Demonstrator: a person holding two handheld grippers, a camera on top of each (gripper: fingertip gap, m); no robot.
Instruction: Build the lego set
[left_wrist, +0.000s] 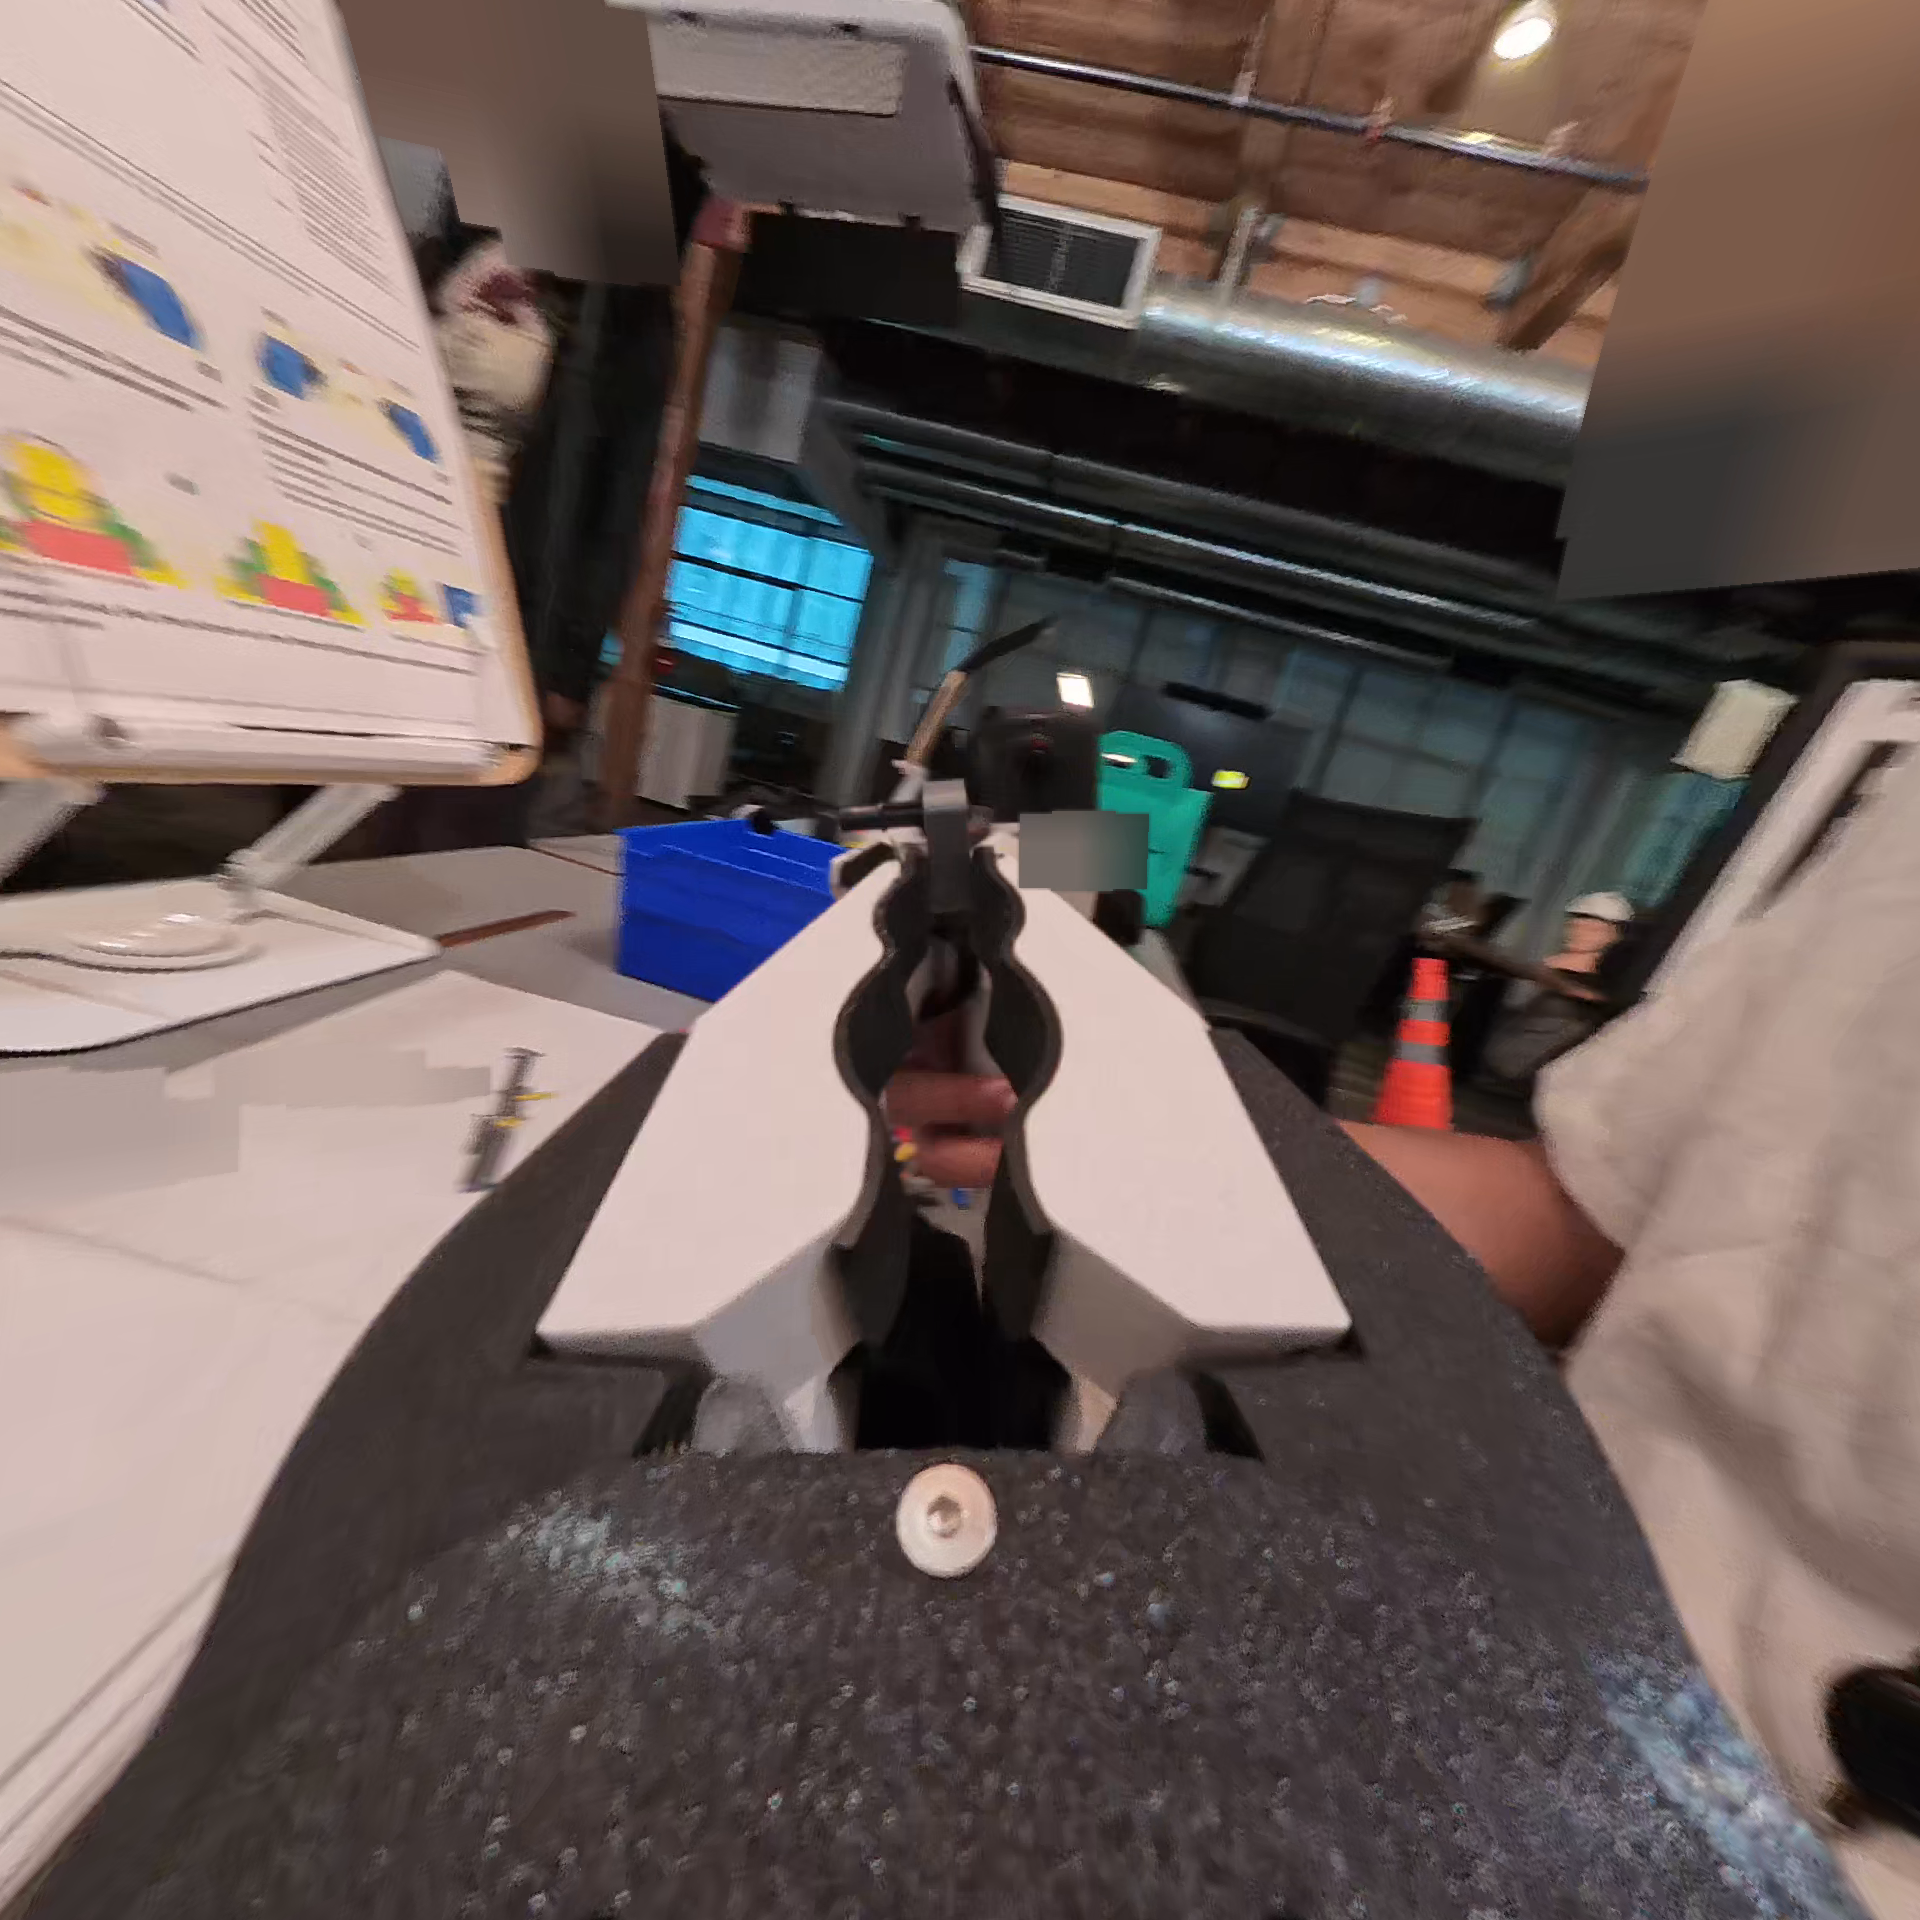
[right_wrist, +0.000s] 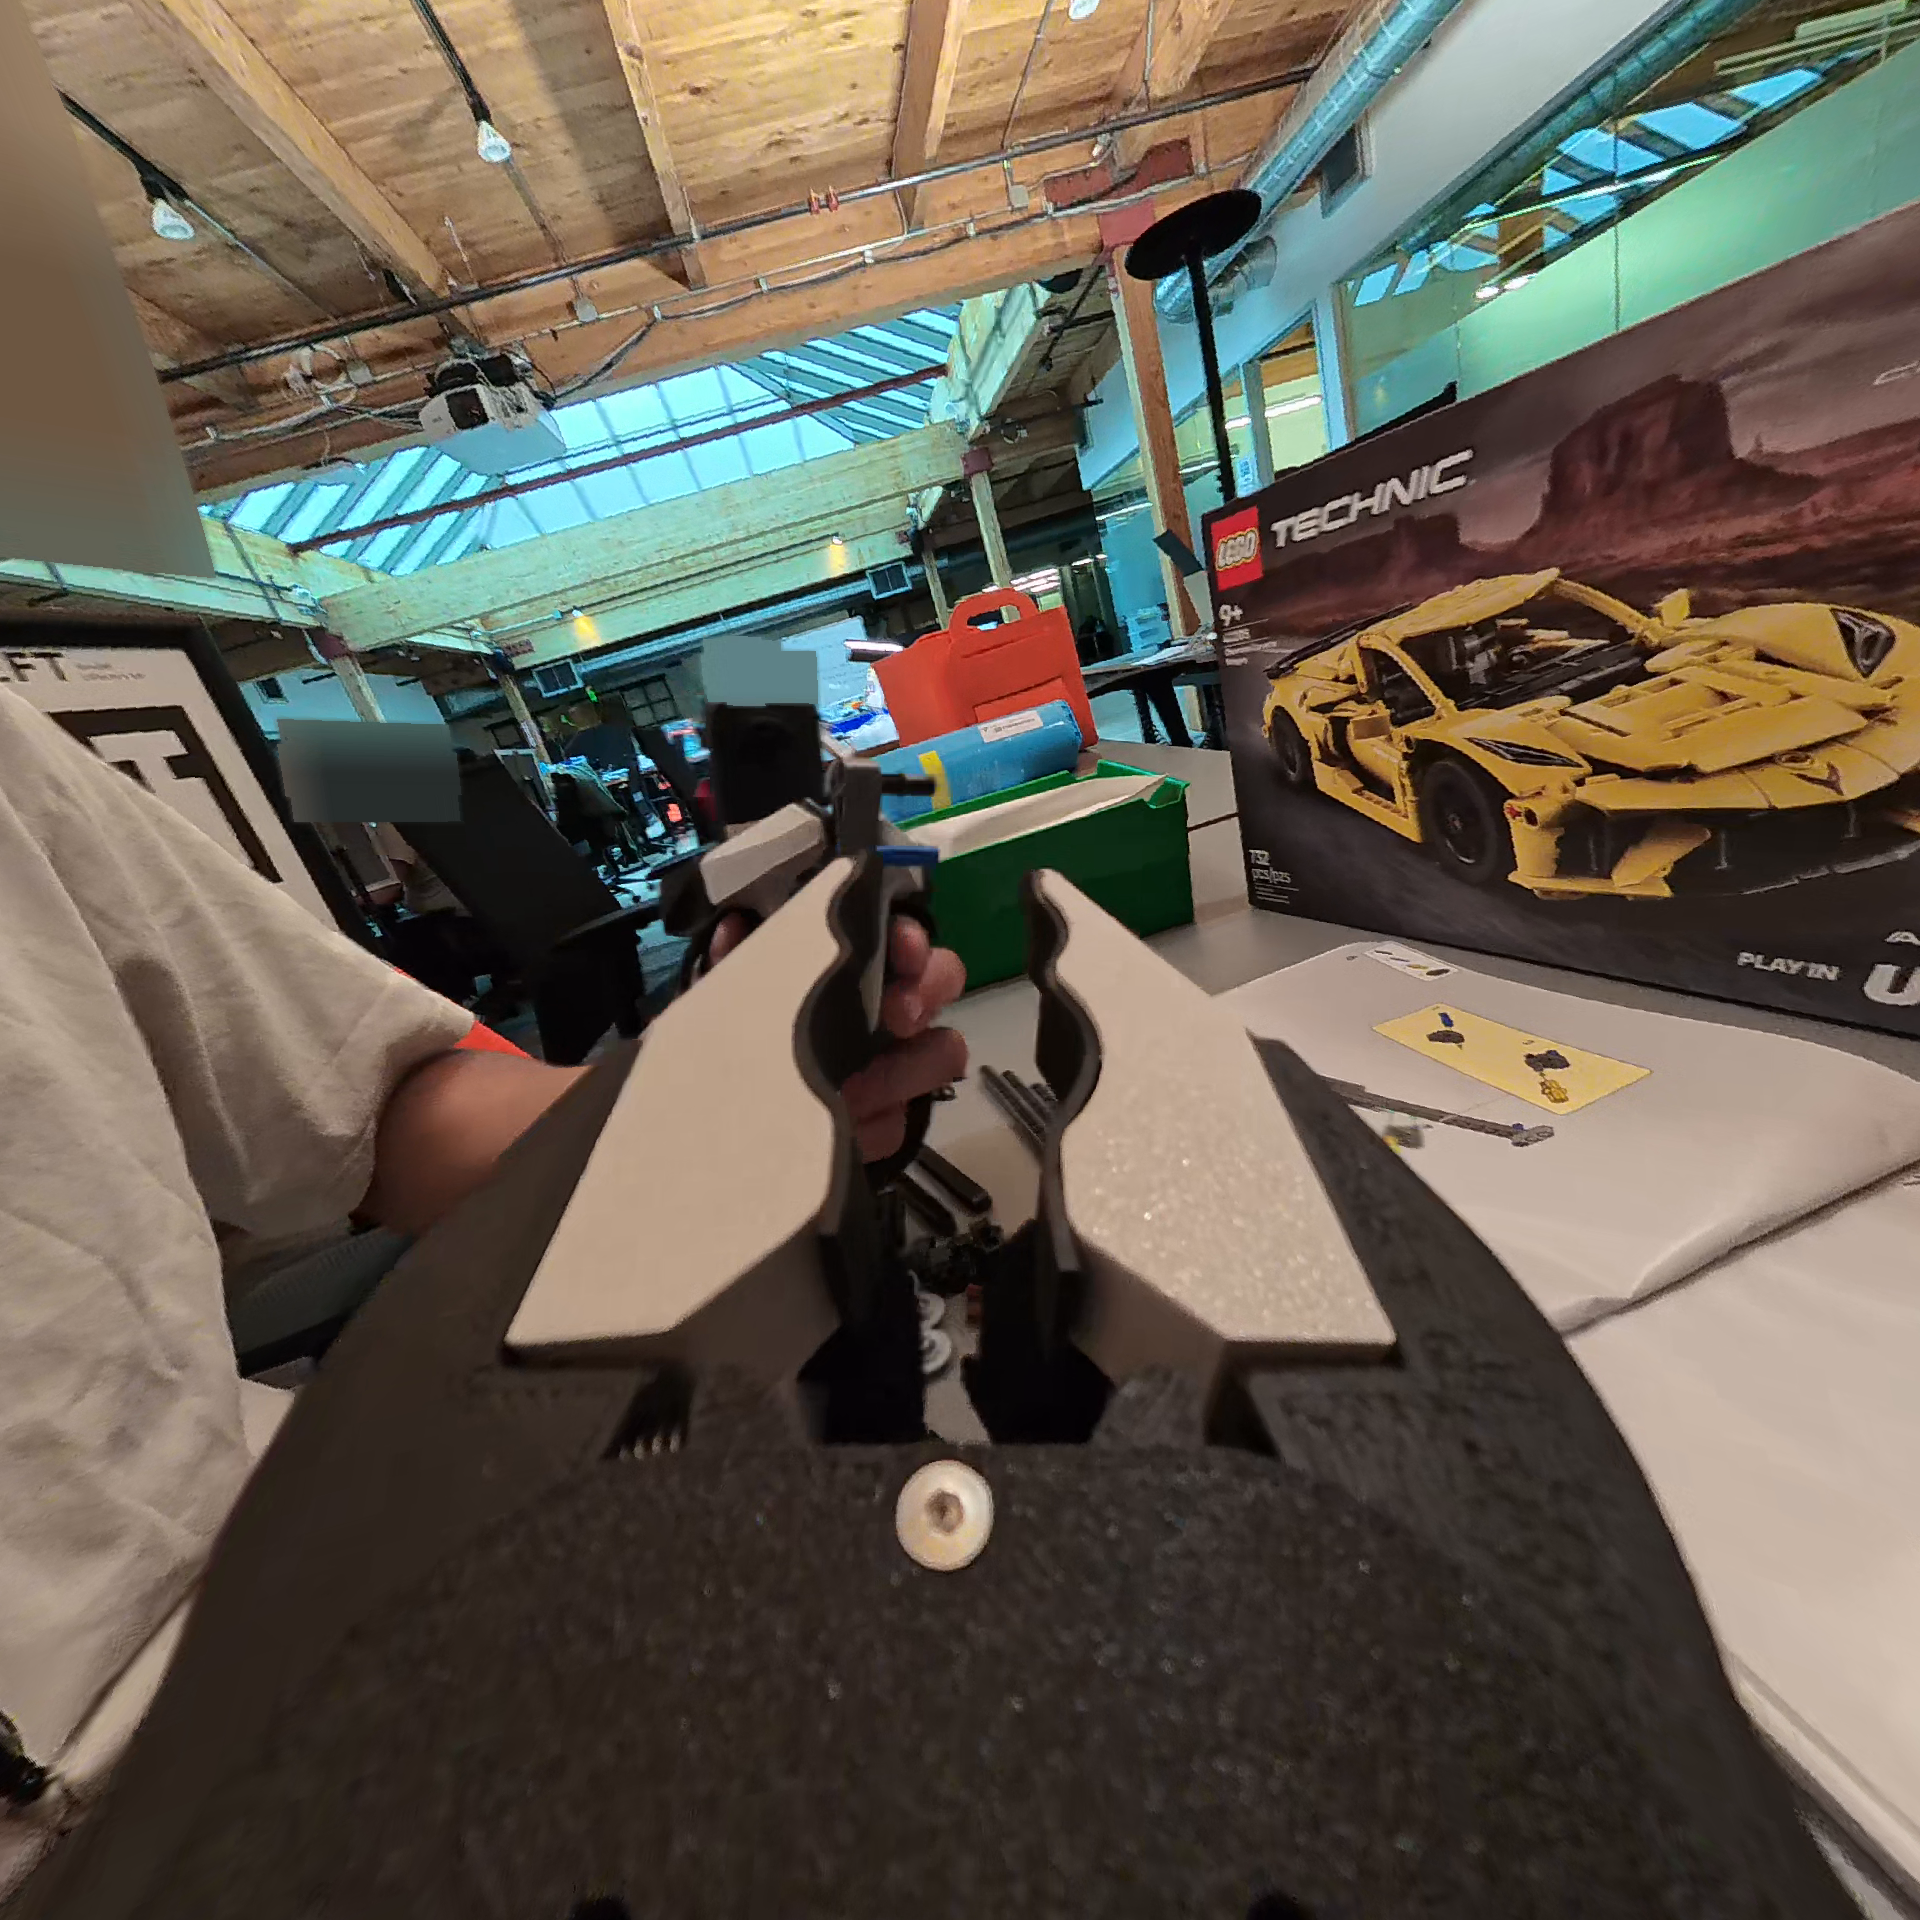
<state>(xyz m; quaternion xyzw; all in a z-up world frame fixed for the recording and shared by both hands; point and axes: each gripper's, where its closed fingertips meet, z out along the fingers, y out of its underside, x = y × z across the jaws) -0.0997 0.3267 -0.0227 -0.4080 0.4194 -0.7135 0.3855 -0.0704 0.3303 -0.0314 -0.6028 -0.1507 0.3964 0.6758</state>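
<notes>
My left gripper (left_wrist: 945, 883) is shut on a small grey lego piece (left_wrist: 945, 831) with a black pin across it, held up in the air. The same piece (right_wrist: 862, 821) shows in the right wrist view, with a black pin and a blue pin sticking out of it. My right gripper (right_wrist: 951, 883) is open and empty, facing the left gripper (right_wrist: 769, 862); its left fingertip is close to the grey piece. Loose dark lego parts (right_wrist: 956, 1257) lie on the table below the right fingers. A thin lego assembly (left_wrist: 504, 1117) lies on the white table.
The lego box (right_wrist: 1558, 727) stands at the right, with an open instruction booklet (right_wrist: 1507, 1070) before it. A green bin (right_wrist: 1070, 862) sits behind. A blue bin (left_wrist: 717, 904) and an instruction sheet on a stand (left_wrist: 229, 395) are at the left. A person's arm (left_wrist: 1475, 1216) is close. Less than 4 cm separates the two grippers' tips.
</notes>
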